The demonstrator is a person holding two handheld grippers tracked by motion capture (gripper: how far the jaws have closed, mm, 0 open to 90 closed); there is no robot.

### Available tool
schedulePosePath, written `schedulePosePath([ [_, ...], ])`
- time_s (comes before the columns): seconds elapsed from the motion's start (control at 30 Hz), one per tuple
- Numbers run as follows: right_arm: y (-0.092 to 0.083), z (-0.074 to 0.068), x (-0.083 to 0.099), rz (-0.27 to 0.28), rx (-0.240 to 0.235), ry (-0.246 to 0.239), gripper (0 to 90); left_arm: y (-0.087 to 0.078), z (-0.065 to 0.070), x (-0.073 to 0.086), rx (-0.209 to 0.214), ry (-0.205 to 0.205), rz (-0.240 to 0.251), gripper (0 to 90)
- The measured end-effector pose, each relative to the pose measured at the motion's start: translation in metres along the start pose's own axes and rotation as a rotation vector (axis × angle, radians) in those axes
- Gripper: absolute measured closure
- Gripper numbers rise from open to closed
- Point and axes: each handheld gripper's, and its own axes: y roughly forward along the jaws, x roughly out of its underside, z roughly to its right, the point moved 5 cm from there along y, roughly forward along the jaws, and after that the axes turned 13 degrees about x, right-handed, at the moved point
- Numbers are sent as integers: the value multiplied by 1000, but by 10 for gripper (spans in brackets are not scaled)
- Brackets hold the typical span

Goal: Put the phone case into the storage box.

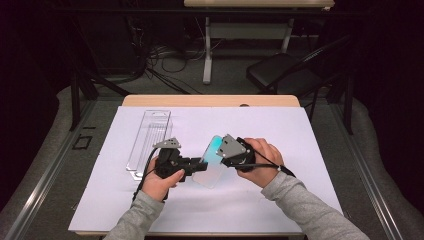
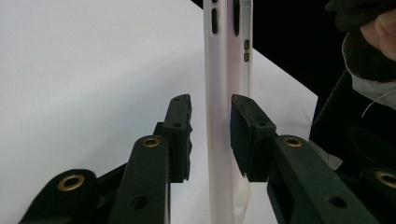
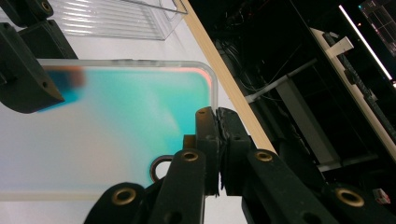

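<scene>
Holding the phone case point(image 1: 212, 161) up off the surface point(image 1: 280, 150) between my two hands, I have it roughly at the middle of the white sheet, tilted so its teal back faces up and toward the far side. My right tool point(image 1: 226, 156) has its jaws pinched tight on the case's edge near one rounded corner; in the right gripper view point(image 3: 218, 122) the two black pads meet on the clear rim with no gap that I can see, and the teal-to-white panel point(image 3: 121, 116) spreads out to the left of them. My left tool point(image 1: 196, 164) comes in from the left at the case's near end. In the left gripper view point(image 2: 211, 135) the case point(image 2: 224, 112) stands edge-on between the pads (its button cut-outs show along the upper rim), and there is a sliver of space on each side, so these jaws are narrow around it but not pressing yet. A clear plastic tray point(image 1: 150, 142) lies on the sheet to the far left, lengthwise, well apart from the case and just beyond my left hand point(image 1: 159, 182). My right hand point(image 1: 262, 162) wraps its tool from the right side.
</scene>
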Motion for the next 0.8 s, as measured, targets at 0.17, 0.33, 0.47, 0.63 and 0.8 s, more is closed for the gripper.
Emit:
schedulePosePath([
  [0.17, 0, -1, 0, 3, 2, -4, 886, 0, -1, 0, -1, -5, -2, 716],
  [0.33, 0, -1, 0, 5, 2, -3, 886, 0, -1, 0, 0, -7, -2, 743],
  [0.47, 0, -1, 0, 4, 2, -5, 886, 0, 0, 0, 2, -10, -1, 762],
  [0.63, 0, -1, 0, 5, 1, -10, 886, 1, 0, 1, 4, -12, -4, 779],
  [0.8, 1, -2, 0, 5, 1, -9, 886, 1, -1, 1, 3, -20, -4, 794],
])
